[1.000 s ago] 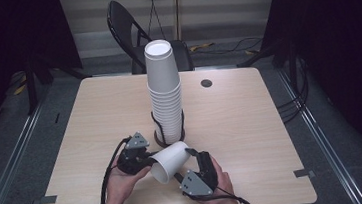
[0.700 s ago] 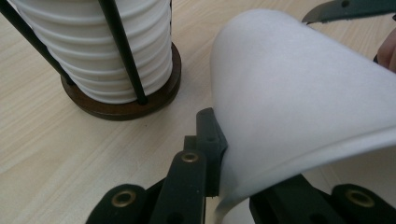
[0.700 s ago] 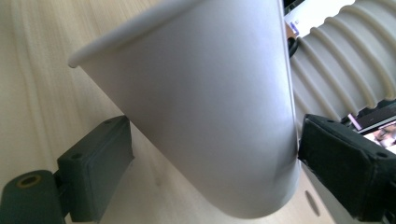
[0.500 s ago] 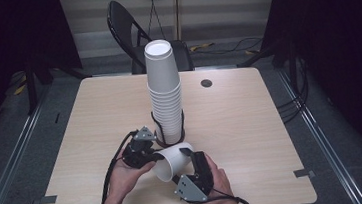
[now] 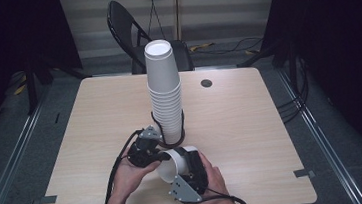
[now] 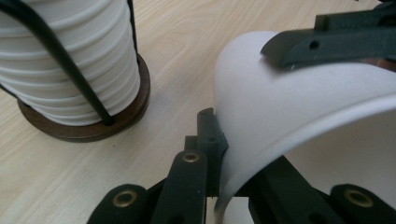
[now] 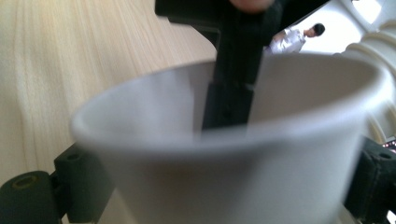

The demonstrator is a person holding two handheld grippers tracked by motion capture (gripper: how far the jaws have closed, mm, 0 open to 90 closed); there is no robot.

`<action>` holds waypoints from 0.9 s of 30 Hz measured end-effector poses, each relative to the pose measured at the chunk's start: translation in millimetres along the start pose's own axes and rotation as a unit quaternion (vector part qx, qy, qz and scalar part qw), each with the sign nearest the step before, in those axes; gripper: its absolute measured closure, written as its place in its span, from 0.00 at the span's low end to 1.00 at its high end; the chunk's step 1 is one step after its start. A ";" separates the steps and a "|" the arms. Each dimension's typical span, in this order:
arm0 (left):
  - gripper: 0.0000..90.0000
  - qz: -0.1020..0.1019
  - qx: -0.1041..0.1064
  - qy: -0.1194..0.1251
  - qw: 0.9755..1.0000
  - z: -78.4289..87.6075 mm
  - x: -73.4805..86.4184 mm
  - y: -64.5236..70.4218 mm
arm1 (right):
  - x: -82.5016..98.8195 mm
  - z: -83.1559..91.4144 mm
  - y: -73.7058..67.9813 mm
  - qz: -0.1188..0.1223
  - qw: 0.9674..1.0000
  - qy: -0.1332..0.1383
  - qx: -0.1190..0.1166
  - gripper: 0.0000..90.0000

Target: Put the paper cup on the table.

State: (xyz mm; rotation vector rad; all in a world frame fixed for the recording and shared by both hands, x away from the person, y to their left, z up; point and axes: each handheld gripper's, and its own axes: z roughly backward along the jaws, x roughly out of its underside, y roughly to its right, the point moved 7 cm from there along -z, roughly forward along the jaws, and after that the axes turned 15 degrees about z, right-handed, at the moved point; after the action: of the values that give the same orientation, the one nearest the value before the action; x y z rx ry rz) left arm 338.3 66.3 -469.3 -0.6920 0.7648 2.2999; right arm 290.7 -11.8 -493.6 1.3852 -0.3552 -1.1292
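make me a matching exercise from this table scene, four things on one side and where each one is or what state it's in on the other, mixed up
Things
1. loose paper cup
2. stack of cups
3. folding chair
4. left gripper

Places or states
A. behind the far edge of the table
B. upright in a wire holder on a dark round base
C. pinching the rim of a cup wall
D. on its side between the two grippers

Pairs: 1-D, 2-B, 3-A, 4-C

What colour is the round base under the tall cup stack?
Dark brown wood, the round base under the tall stack of white cups; clearest in the left gripper view.
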 end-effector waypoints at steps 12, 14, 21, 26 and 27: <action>0.96 0.003 0.010 0.005 1.000 -2.6 0.0 3.0 | -7.9 0.1 2.1 -0.022 1.000 0.018 0.004 0.09; 0.96 0.003 0.010 0.005 1.000 -3.5 0.2 3.2 | -8.7 0.0 2.3 -0.023 1.000 0.019 0.005 0.09; 0.93 0.005 0.010 0.024 1.000 -6.0 2.4 1.3 | -8.1 -1.0 2.4 -0.032 0.999 0.016 -0.005 0.12; 0.87 0.010 0.006 0.053 0.999 -4.9 3.5 -1.5 | -6.5 0.1 5.4 -0.063 0.998 0.024 -0.015 0.12; 0.85 0.005 0.007 0.056 0.998 -4.9 4.2 -1.6 | -6.2 0.4 5.8 -0.067 0.997 0.023 -0.017 0.12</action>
State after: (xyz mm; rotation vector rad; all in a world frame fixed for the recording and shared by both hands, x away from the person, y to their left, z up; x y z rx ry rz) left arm 337.9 65.7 -475.9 -0.8187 0.8367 2.2785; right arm 289.9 -8.3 -485.9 1.4191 -0.2120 -1.2053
